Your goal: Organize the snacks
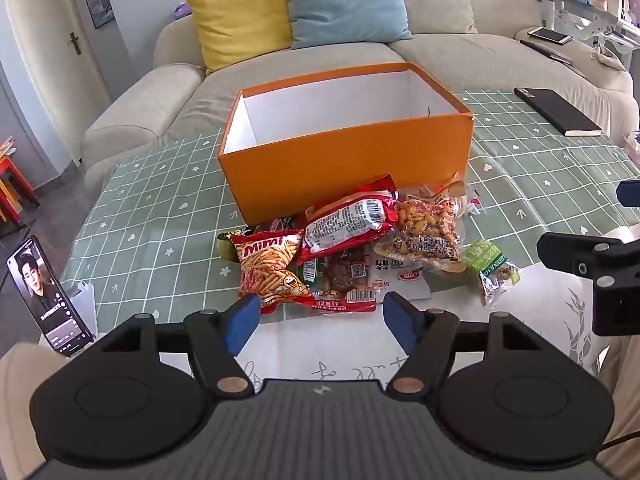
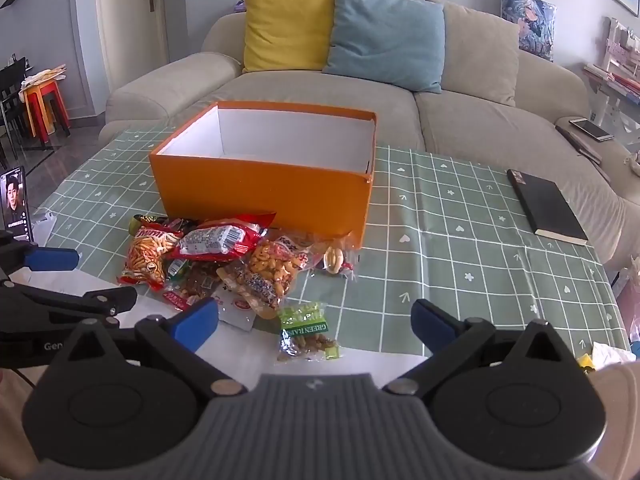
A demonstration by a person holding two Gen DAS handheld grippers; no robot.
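An orange box (image 1: 348, 152) (image 2: 264, 188) with a white inside stands open on the table; no snack shows in the part of its inside I can see. In front of it lies a heap of snack packets: a red Mimi bag (image 1: 272, 268) (image 2: 150, 254), a red packet with a white label (image 1: 348, 220) (image 2: 218, 238), a clear bag of yellow nuts (image 1: 426, 226) (image 2: 272, 270) and a green raisin packet (image 1: 494, 268) (image 2: 306, 332). My left gripper (image 1: 320, 322) hovers open just short of the heap. My right gripper (image 2: 314, 322) is open above the raisin packet, not touching it.
A phone (image 1: 44, 296) on a stand plays a video at the table's left edge. A black notebook (image 2: 546, 208) lies at the right. Behind the table is a beige sofa (image 2: 360, 96) with yellow and blue cushions. A green checked cloth (image 2: 460, 240) covers the table.
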